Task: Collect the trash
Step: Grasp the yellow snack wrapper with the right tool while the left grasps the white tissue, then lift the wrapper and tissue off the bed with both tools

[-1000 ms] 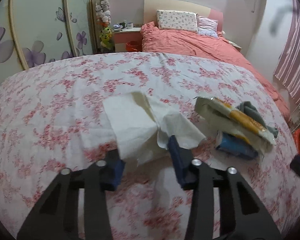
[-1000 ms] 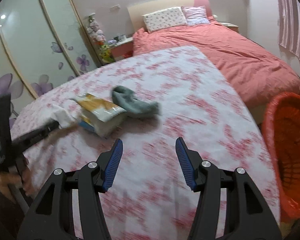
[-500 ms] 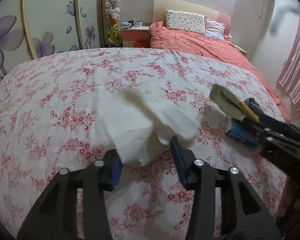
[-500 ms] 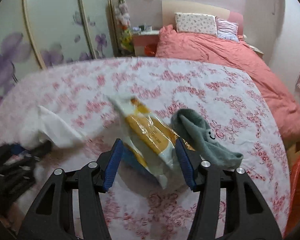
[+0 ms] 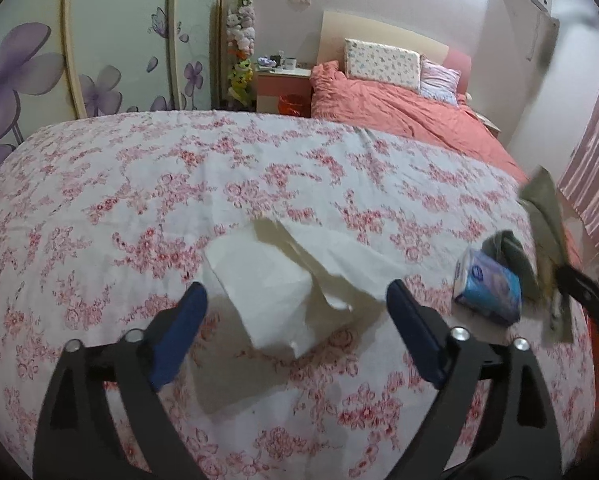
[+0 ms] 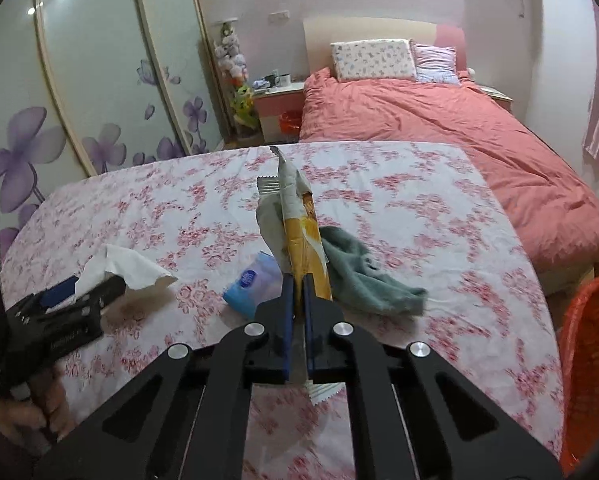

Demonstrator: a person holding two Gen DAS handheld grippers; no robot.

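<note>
A crumpled white tissue (image 5: 295,276) lies on the floral bedspread (image 5: 179,184). My left gripper (image 5: 295,308) is open, its blue fingers on either side of the tissue's near end. The tissue also shows in the right wrist view (image 6: 131,268). My right gripper (image 6: 297,284) is shut on a yellow and white snack wrapper (image 6: 299,232) and holds it upright above the bedspread. The wrapper shows blurred in the left wrist view (image 5: 547,232). A blue tissue pack (image 5: 487,284) and a grey-green sock (image 6: 363,272) lie beside it.
An orange mesh basket (image 6: 591,360) stands off the bed's right edge. A second bed with a coral duvet (image 6: 419,120) lies beyond. A nightstand (image 5: 285,88) and wardrobe doors with purple flowers (image 5: 39,72) are at the back left.
My right gripper has closed on the snack wrapper and lifted it off the tissue pack and sock. My left gripper has opened wider around the tissue.
</note>
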